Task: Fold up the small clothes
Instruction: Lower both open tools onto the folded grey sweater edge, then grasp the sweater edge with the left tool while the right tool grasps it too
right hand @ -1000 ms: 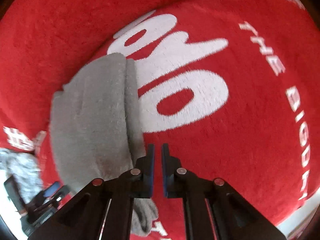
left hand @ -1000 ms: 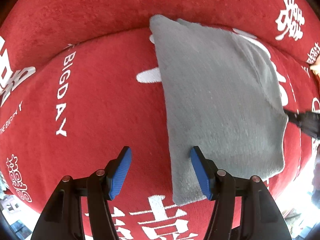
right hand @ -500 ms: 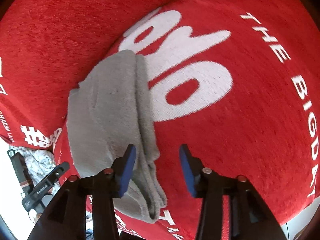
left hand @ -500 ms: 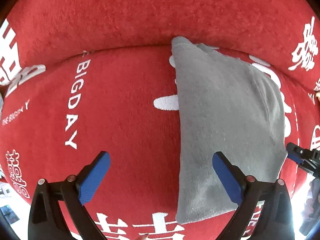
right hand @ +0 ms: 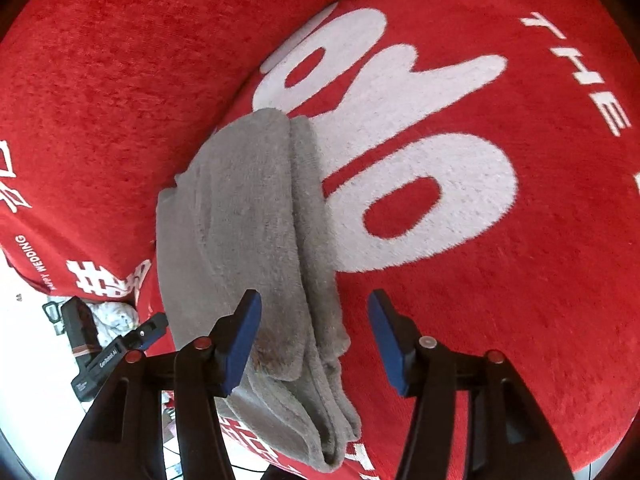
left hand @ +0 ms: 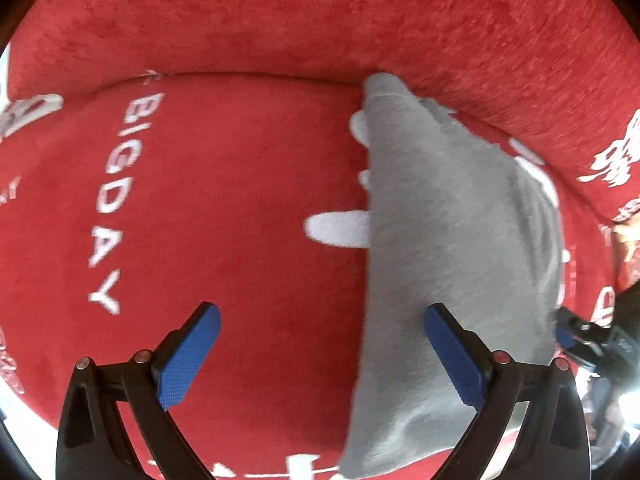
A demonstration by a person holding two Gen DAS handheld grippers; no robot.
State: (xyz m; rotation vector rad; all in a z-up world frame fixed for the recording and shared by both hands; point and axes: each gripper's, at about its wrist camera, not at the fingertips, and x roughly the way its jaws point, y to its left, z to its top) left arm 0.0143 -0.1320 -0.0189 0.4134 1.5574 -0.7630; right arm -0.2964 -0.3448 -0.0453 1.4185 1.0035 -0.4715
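The folded grey garment [left hand: 452, 264] lies on a red plush cover [left hand: 240, 208] printed with white lettering.

In the left wrist view, the left gripper [left hand: 322, 354] has its jaws spread wide and holds nothing. The garment occupies the centre right of the frame. Its left edge runs between the two blue pads, and the right pad [left hand: 454, 358] overlaps the cloth's lower portion. The long axis runs from the lower centre of the frame up to a narrow corner at the upper centre.

In the right wrist view, the right gripper [right hand: 316, 340] is also open and empty. The garment [right hand: 256, 240] sits at centre left, its stacked fold edges passing between the pads. Its long axis runs from the lower centre to the upper centre, tilted slightly left. The left gripper [right hand: 116, 352] appears at the lower left.
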